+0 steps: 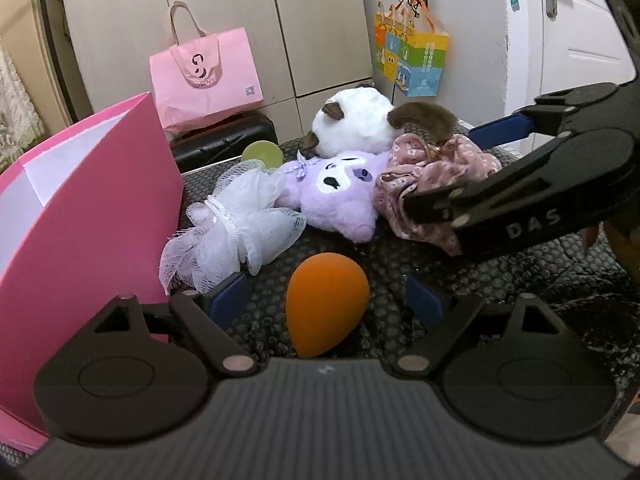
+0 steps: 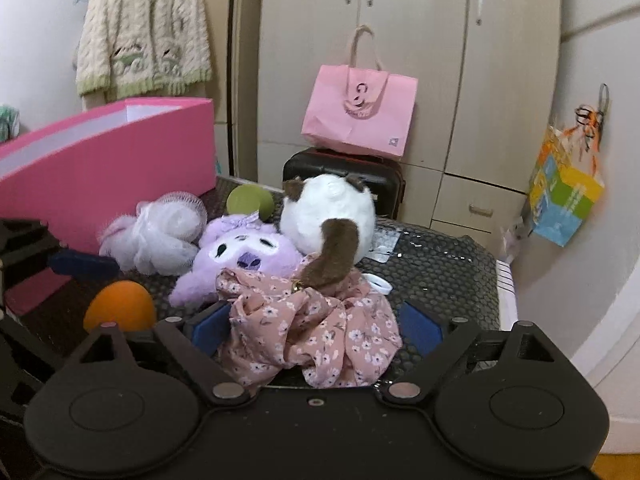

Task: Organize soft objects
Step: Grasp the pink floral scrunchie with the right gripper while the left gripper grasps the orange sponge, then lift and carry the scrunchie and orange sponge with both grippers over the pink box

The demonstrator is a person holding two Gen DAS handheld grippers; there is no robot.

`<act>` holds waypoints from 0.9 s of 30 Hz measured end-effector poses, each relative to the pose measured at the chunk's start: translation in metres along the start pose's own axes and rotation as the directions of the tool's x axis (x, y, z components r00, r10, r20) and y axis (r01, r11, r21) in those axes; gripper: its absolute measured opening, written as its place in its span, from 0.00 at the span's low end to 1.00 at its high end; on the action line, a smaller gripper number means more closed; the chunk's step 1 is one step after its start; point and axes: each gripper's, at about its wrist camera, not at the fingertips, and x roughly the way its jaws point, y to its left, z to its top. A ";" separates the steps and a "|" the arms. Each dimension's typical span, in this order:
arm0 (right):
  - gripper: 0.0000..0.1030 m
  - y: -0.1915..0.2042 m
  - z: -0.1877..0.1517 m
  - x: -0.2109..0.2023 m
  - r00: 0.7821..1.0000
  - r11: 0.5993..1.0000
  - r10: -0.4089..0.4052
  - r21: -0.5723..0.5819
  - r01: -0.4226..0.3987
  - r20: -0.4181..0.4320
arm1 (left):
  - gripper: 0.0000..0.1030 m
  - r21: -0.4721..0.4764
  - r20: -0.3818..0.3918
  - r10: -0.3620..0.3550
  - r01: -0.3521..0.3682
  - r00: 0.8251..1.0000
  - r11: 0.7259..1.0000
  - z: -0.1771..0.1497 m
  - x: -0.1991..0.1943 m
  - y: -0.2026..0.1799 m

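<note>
An orange egg-shaped sponge lies on the dark mat between the blue pads of my left gripper, which is open and clear of it. My right gripper is open around a pink floral cloth; the cloth bunches against the left pad and the right pad stands apart. Behind lie a purple plush, a white and brown plush, a white mesh puff and a green ball. A tall pink box stands at the left.
A pink paper bag sits on a black suitcase behind the table. A colourful bag hangs on the right wall. A white ring and a plastic packet lie on the mat near its right edge.
</note>
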 end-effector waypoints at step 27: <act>0.24 -0.001 -0.021 -0.016 0.999 0.994 0.024 0.108 -0.021 -0.023 | 0.36 -0.035 0.054 -0.104 0.106 0.993 0.994 -0.002 -0.023 0.005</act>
